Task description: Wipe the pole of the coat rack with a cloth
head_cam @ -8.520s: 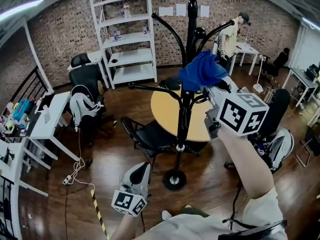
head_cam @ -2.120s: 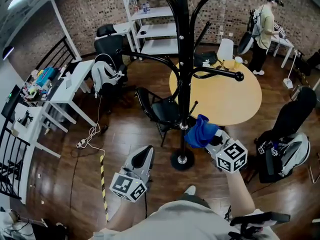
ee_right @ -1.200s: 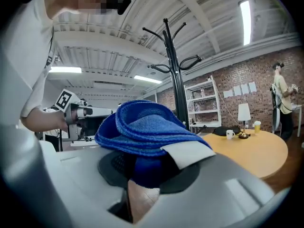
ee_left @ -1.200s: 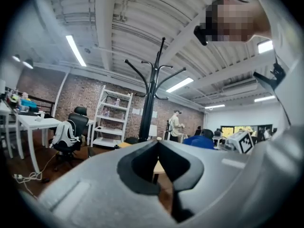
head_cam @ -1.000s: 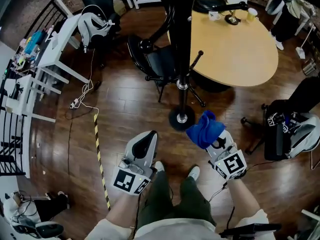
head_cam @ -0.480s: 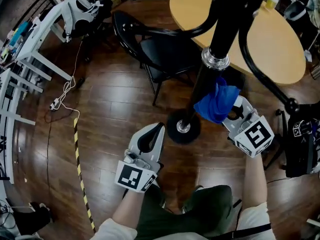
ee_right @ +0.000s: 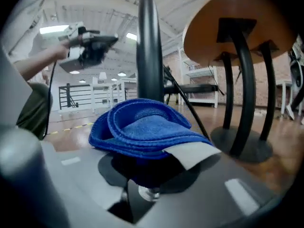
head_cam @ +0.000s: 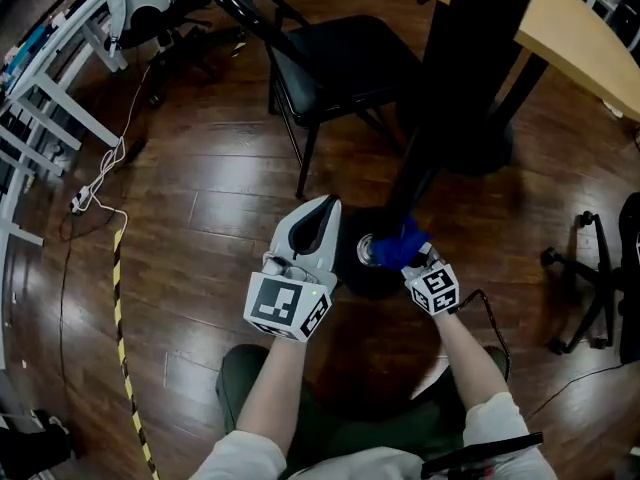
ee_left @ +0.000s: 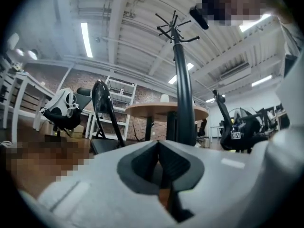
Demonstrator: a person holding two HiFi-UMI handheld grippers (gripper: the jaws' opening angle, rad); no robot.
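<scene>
The coat rack's black pole slants down from the top of the head view to its round black base on the wooden floor. My right gripper is shut on a blue cloth, which sits against the foot of the pole just above the base. In the right gripper view the folded cloth fills the jaws, with the pole right behind it. My left gripper is shut and holds nothing; it hangs low to the left of the base. The left gripper view shows the pole ahead, a little to the right.
A black chair stands behind the rack, and a round wooden table is at the upper right. An office chair's wheeled base is at the right. White desk legs, a cable and striped floor tape lie left.
Both grippers have sunk close to the floor. The right one has carried the blue cloth down the pole to its foot. The left one stays shut and empty.
</scene>
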